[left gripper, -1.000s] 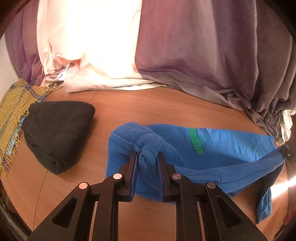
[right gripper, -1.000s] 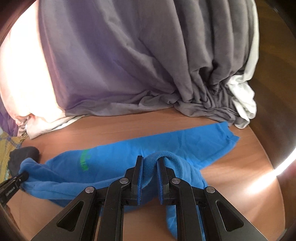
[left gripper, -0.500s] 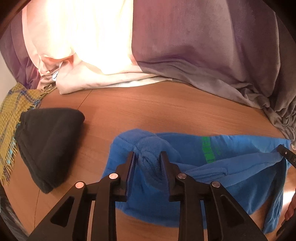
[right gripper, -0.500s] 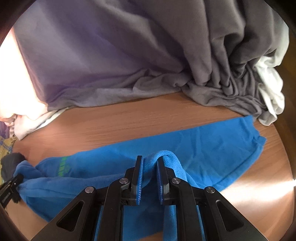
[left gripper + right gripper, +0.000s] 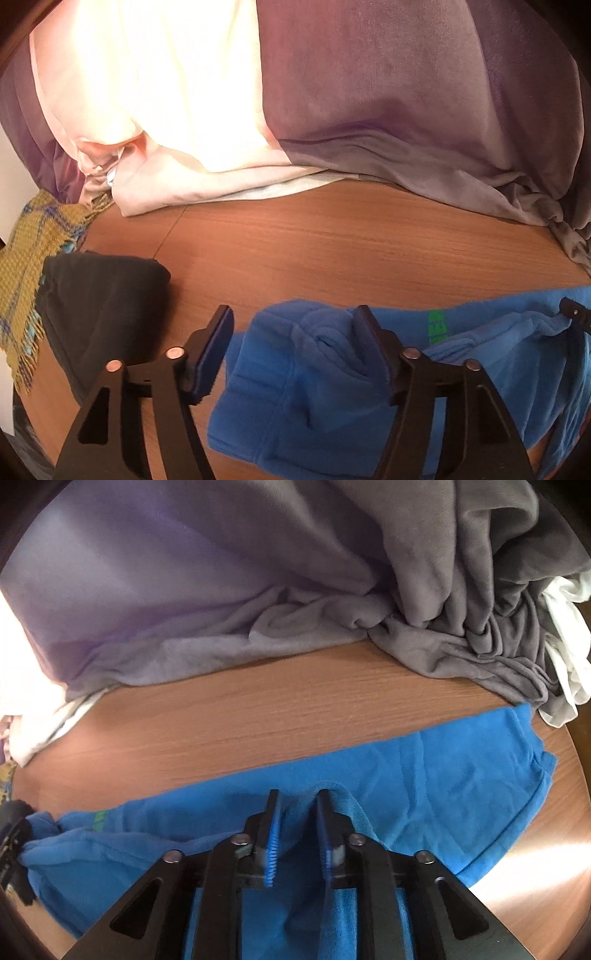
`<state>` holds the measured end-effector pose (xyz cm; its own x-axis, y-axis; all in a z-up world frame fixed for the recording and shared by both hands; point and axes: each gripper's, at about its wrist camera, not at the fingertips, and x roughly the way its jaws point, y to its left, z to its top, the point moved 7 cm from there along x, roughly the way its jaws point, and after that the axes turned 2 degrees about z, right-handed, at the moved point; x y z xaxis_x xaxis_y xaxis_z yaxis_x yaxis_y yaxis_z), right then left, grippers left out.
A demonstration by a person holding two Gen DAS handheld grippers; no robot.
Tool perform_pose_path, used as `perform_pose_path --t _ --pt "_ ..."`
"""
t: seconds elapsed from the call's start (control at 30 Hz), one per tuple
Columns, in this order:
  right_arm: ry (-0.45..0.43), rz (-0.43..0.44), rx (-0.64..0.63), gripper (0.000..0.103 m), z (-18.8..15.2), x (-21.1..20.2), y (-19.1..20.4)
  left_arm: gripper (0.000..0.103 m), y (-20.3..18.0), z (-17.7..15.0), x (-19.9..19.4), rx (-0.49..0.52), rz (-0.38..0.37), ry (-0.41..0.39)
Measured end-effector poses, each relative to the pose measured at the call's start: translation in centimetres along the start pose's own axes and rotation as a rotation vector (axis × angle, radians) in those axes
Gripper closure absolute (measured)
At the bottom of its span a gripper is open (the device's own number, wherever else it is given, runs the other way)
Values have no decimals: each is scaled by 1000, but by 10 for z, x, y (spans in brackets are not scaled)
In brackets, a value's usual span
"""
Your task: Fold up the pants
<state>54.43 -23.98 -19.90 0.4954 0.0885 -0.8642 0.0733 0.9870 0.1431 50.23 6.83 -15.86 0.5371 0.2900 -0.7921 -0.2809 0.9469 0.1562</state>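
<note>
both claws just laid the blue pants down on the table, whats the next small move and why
Probably lift both claws clear. The left claw has just been opening and stands wide, its pads off the bunched blue pants on the wooden table. The right claw has just begun opening, with a fabric ridge still between its pads, so it should open further first.

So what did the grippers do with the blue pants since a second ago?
Both brought the blue pants down onto the table and their jaws have just been opening: the left gripper has let go, and the right gripper has loosened with a fold between its jaws. The black garment and curtains stayed put.
</note>
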Motion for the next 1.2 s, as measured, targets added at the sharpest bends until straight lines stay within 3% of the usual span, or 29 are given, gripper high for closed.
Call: perform_pose_path --t 0.3,0.43,0.57,0.73,0.97,1.2 --pt "-50 -15 -22 53 13 -21 5 20 13 15 -24 22 111 -122" --pt "-88 6 -47 53 13 -43 10 18 17 16 -43 26 118 -175" --pt "-153 27 -74 53 9 -72 15 18 14 8 -61 44 49 -187" --pt "-240 50 -126 53 -6 -112 18 18 -2 -9 -91 88 -104 -228" --pt "-315 77 -192 53 -38 -159 14 18 -23 -30 -135 123 -221 -306" --pt "-305 54 -260 53 -88 -174 -3 18 -61 -71 -154 221 -321 -307"
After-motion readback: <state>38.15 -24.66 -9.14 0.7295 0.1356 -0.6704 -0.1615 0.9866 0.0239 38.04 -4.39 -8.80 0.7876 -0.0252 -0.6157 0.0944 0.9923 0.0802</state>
